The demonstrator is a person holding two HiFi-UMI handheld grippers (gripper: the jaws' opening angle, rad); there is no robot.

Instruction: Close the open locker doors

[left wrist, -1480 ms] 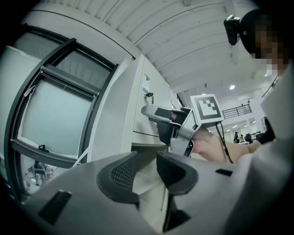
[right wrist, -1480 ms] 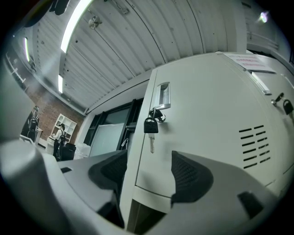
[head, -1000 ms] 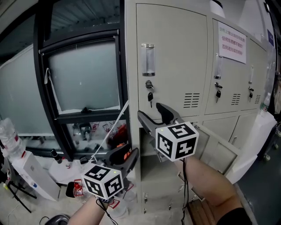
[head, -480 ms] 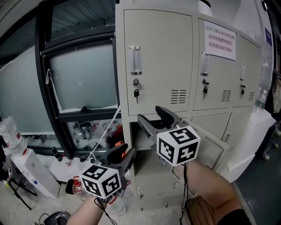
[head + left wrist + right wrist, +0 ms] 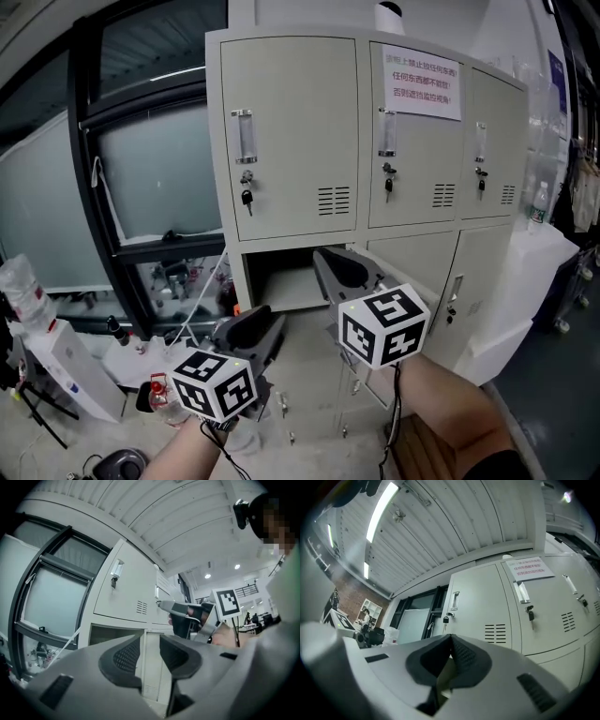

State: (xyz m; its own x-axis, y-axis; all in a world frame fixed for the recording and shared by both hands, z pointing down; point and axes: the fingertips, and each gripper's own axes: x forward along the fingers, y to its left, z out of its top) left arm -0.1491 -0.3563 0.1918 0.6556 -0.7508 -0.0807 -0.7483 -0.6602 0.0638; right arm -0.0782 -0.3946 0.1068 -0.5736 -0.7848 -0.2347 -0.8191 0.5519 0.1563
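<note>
Locker bay point(image 5: 277, 279) below keyed door point(image 5: 291, 131) not yet shut; right tongs point(image 5: 323, 255) just snapped closed on nothing, left tongs point(image 5: 255, 328) apart, empty.

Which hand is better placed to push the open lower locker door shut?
Right, probably. The right claw, whose jaws have just closed on nothing, sits in front of the open lower compartment, close to its door. The left claw is open, lower and further left.
</note>
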